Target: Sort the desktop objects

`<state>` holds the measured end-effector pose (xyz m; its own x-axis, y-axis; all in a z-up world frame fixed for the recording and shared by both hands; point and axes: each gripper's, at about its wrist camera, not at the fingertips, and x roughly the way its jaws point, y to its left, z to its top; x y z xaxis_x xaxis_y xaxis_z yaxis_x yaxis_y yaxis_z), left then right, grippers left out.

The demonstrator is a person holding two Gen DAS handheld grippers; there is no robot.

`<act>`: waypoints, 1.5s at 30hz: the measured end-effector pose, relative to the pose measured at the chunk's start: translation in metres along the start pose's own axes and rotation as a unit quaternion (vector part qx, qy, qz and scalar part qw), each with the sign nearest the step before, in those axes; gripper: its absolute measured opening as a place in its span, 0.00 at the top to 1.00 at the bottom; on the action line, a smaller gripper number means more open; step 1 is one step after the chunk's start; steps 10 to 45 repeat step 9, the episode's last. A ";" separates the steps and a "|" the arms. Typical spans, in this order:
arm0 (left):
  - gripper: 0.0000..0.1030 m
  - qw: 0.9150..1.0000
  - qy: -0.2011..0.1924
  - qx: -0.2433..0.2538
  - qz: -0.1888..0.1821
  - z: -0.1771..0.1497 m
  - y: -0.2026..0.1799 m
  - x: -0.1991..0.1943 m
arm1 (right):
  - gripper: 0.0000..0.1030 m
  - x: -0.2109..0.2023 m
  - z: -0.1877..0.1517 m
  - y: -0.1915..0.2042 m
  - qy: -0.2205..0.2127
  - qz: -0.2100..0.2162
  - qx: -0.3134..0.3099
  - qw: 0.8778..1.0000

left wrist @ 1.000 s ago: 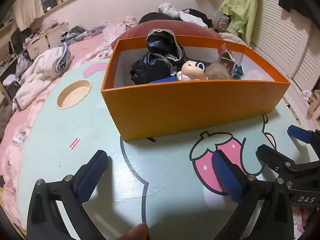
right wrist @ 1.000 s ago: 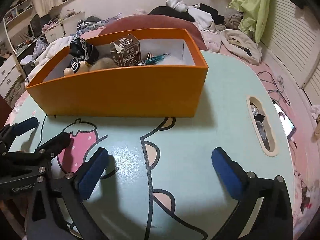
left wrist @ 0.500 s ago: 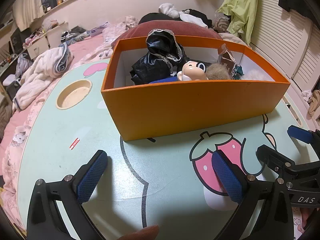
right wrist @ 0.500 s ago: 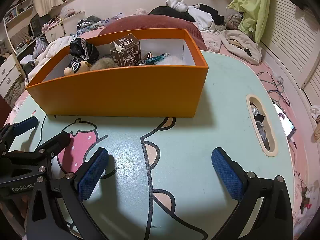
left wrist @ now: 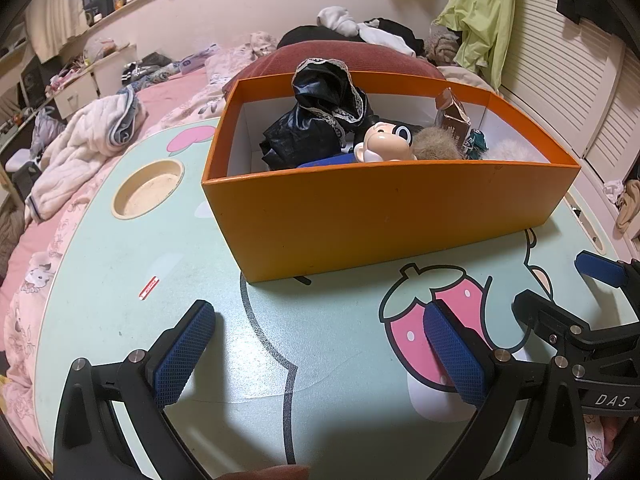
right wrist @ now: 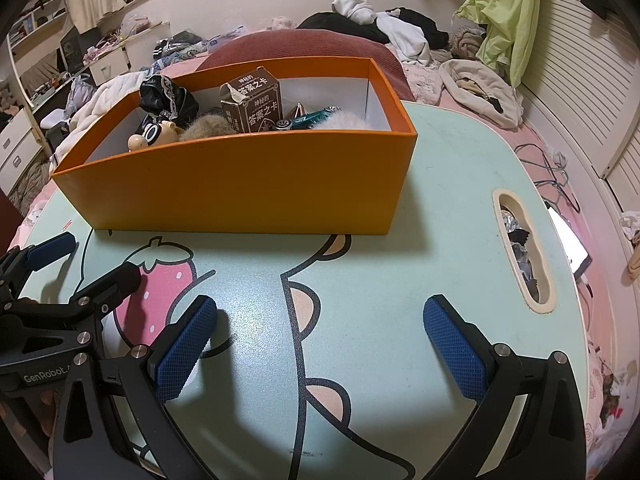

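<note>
An orange box (left wrist: 384, 208) (right wrist: 240, 184) stands on the mint-green cartoon table (left wrist: 120, 248) (right wrist: 460, 168). Inside lie a black lace-trimmed bag (left wrist: 320, 116) (right wrist: 166, 94), a cartoon figure head (left wrist: 386, 142) (right wrist: 150, 136), a furry ball (left wrist: 436, 148) (right wrist: 206, 128), a brown carton (left wrist: 454, 120) (right wrist: 254, 106) and a teal toy car (left wrist: 476, 146) (right wrist: 306, 118). My left gripper (left wrist: 318, 344) hovers open and empty in front of the box. My right gripper (right wrist: 320, 340) is likewise open and empty; it also shows at the right edge of the left wrist view (left wrist: 568, 292).
A round cup recess (left wrist: 147, 189) sits in the table's left side, and a long slot (right wrist: 522, 256) holding scraps is on the right. Bedding, a red cushion (left wrist: 344, 58) and piled clothes surround the table. A lit phone (right wrist: 574, 248) lies off the right edge.
Both grippers stay open and nearly still. A fingertip at the bottom edge of the left wrist view has shifted slightly.
</note>
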<state>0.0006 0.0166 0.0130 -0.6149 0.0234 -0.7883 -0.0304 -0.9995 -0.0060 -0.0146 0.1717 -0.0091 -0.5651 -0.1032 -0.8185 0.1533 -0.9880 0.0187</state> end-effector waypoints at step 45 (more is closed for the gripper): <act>0.00 1.000 0.000 0.000 0.000 0.001 -0.001 0.000 | 0.00 0.001 0.000 0.000 0.000 0.000 0.000 1.000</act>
